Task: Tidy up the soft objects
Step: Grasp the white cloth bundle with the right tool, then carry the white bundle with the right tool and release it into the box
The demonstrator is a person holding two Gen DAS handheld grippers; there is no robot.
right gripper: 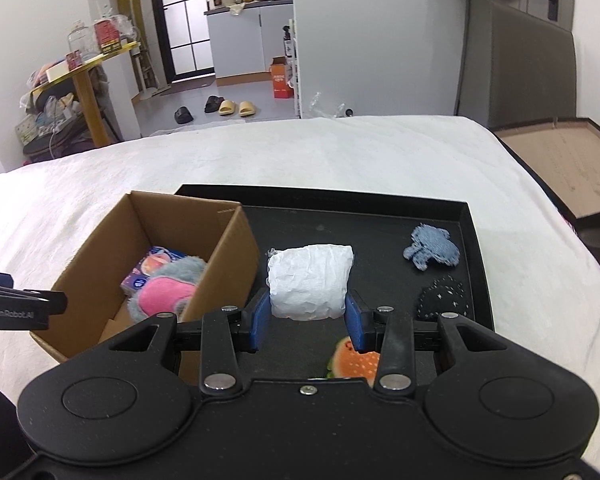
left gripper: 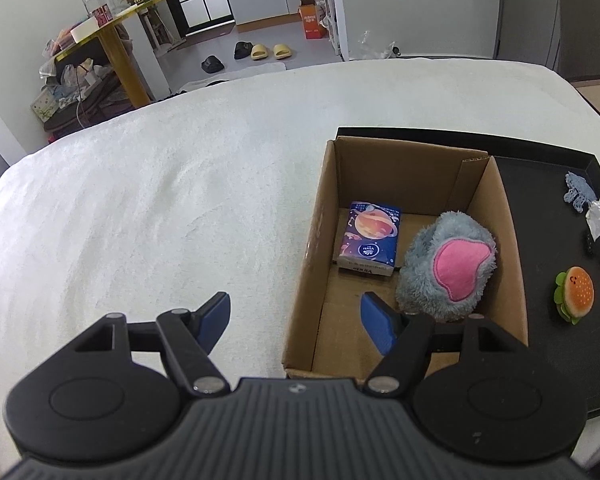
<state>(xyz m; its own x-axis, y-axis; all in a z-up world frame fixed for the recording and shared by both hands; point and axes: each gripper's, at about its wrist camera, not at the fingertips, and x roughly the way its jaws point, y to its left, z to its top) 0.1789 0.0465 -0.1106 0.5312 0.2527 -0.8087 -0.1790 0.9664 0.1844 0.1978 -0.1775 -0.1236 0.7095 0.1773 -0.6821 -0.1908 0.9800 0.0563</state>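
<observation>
While the right gripper [right gripper: 307, 322] pinched the white crumpled packet [right gripper: 310, 280] above the black tray [right gripper: 472, 240], the left gripper [left gripper: 296, 322] hung wide and empty over the cardboard box [left gripper: 504, 240] holding the grey-pink plush [left gripper: 446, 268].

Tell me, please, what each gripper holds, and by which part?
Right gripper: white crumpled packet, fingers pinching its two lower sides. Left gripper: nothing.

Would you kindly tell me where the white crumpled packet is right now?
In the right wrist view, the white crumpled packet sits clamped in the right hand-held gripper, above the black tray, just right of the cardboard box.
</observation>
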